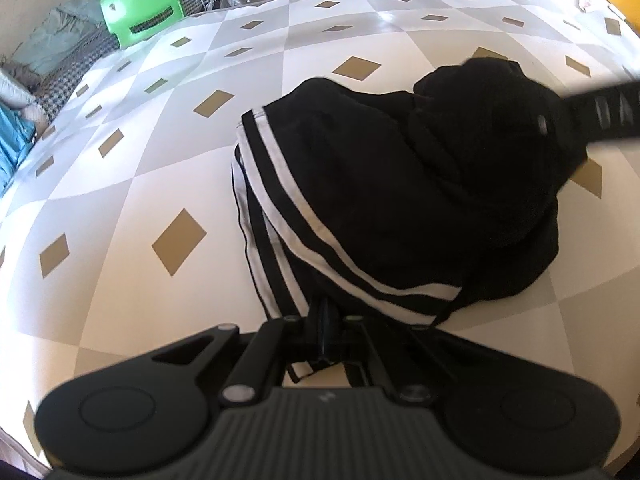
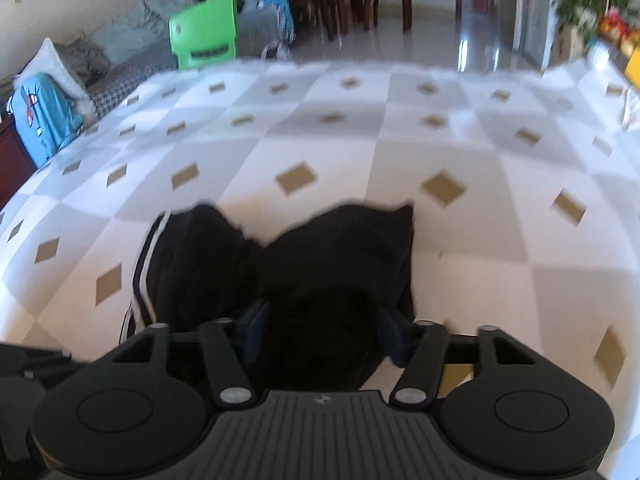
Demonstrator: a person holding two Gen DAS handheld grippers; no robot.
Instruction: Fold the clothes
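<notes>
Left tongs (image 1: 325,332): together, nipping the near striped hem of the garment (image 1: 400,200) where it lies on the tabletop (image 1: 120,280).
Right tongs (image 2: 318,330): partly apart, with a thick dark bunch of the garment (image 2: 320,272) between the pads; whether the pads press on it cannot be told, since the cloth there is black on black and blurred.
Garment: black with white side stripes (image 1: 288,200), probably shorts or trousers, heaped loosely in the middle of the tabletop, its far right part humped up.
Tabletop: covered in a white and grey check with tan diamonds; bare all around the garment.
Step in hand: by my reading, taking hold of two points on the near edge to lift or spread the cloth before a fold; no clean fold is made yet.
Next move calls for: a firm hold by the right tongs, then both hands drawing apart to flatten the heap.
Hard to make out: the right wrist view is smeared; a dark strap-like bar (image 1: 600,114) at the right edge of the left view is cut off.
Far off: a green chair (image 1: 140,4) beyond the tabletop.
</notes>
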